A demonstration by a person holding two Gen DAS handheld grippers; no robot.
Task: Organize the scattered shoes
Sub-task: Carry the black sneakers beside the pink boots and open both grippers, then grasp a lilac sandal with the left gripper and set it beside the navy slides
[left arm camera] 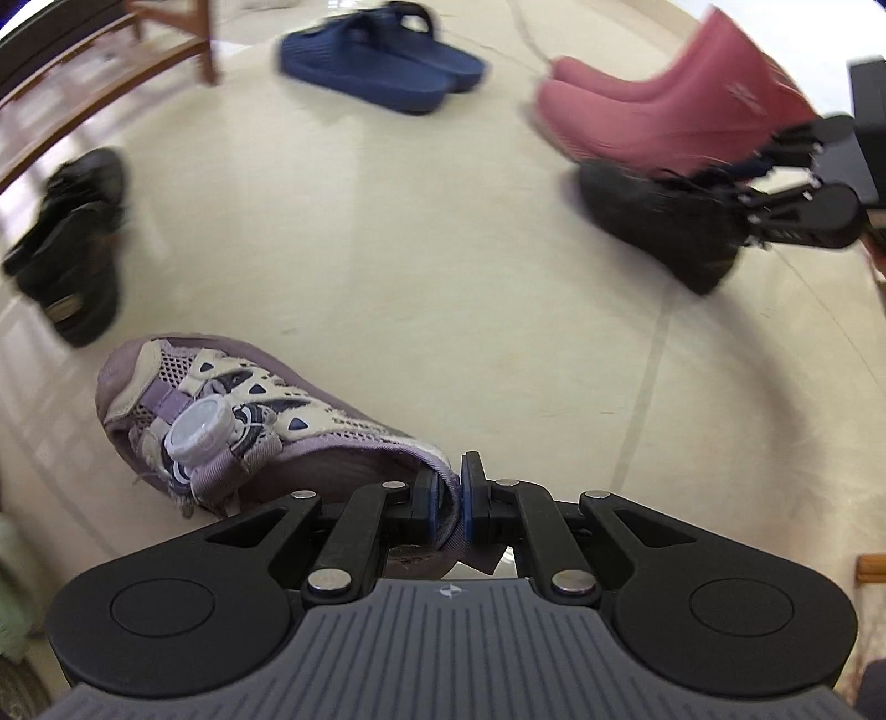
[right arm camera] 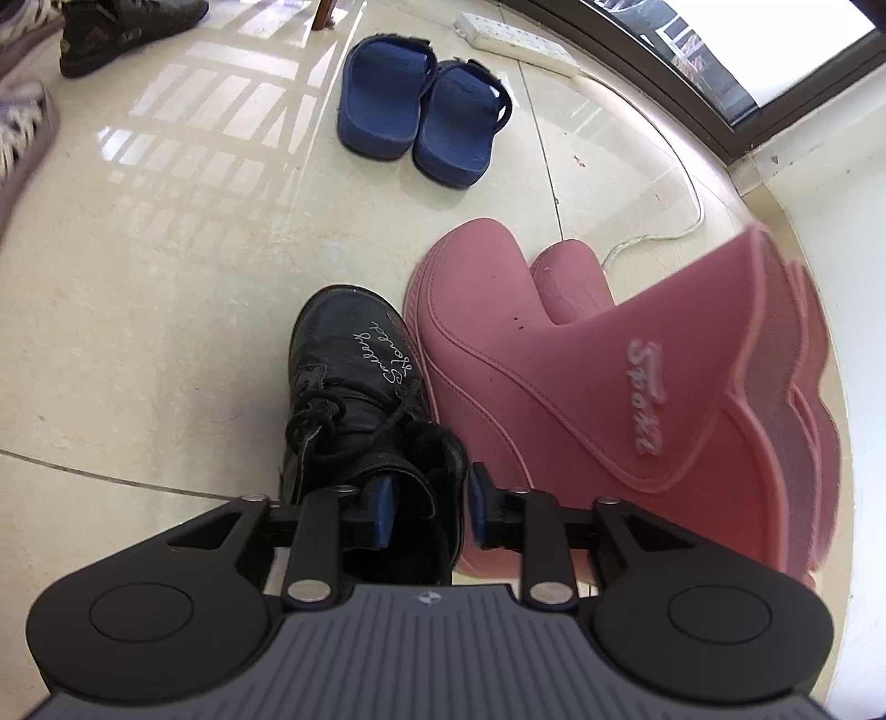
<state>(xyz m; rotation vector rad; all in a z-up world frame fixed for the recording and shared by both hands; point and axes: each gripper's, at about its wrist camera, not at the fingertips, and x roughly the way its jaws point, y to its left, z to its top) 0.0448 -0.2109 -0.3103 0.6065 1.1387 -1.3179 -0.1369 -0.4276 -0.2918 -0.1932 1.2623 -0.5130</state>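
- The floor [right arm camera: 166, 288] is glossy cream tile with thin grey grout lines, and window light lies across it in a barred pattern.
- A dark-framed glass door or window [right arm camera: 720, 72] runs along the far right edge, meeting a white wall corner; a wooden chair frame [left arm camera: 111, 72] stands at the far left of the left wrist view.
- A pair of pink rubber boots [right arm camera: 581, 387] stands by the wall corner, the nearer one bearing raised lettering that looks like "Sport", though the last letters are hard to read.
- A pair of navy slides [right arm camera: 421, 111] sits side by side on the floor beyond the boots, heels toward the camera.
- A black lace-up boot [right arm camera: 354, 387] stands touching the nearer pink boot; white script on its toe reads roughly "Smiley", the second word unclear.
- Another black shoe [left arm camera: 72, 243] lies blurred at the left, well apart from the others.
- A lilac mesh sneaker [left arm camera: 221, 421] with a round white dial closure is pinched by its heel collar in the left claw [left arm camera: 451, 498], clenched on the fabric.
- A white power strip [right arm camera: 515, 39] lies near the door, its cord trailing past the boots.
- The right claw [right arm camera: 426, 515] is released: one finger is inside the black boot's opening, the other outside its collar, pads clear of it.
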